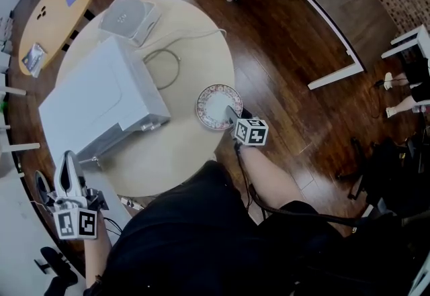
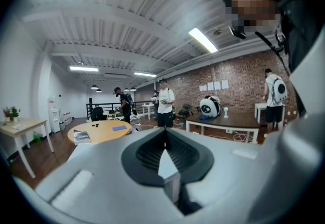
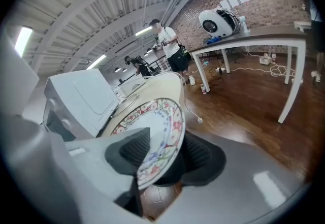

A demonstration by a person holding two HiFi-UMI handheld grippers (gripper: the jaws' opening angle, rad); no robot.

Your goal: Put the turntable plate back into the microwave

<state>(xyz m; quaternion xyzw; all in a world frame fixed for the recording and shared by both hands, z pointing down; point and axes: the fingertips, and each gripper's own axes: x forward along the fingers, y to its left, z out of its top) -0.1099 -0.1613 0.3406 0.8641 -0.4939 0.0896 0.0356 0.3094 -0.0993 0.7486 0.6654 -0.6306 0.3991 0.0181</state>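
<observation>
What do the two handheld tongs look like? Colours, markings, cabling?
Both left tongs and right tongs have pale grey tapered bodies, black ribbed pads, and a cube of black-and-white square markers. A black cable trails from the right one. The person wears black.

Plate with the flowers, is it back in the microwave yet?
Not yet. Nothing looks finished: the plate lies on the round table, outside the microwave. In hand: the right gripper has the plate's rim between its jaws, though a firm grip isn't clear. The left gripper is shut and empty, off to the side. Still to do: lift the plate and set it inside.
</observation>
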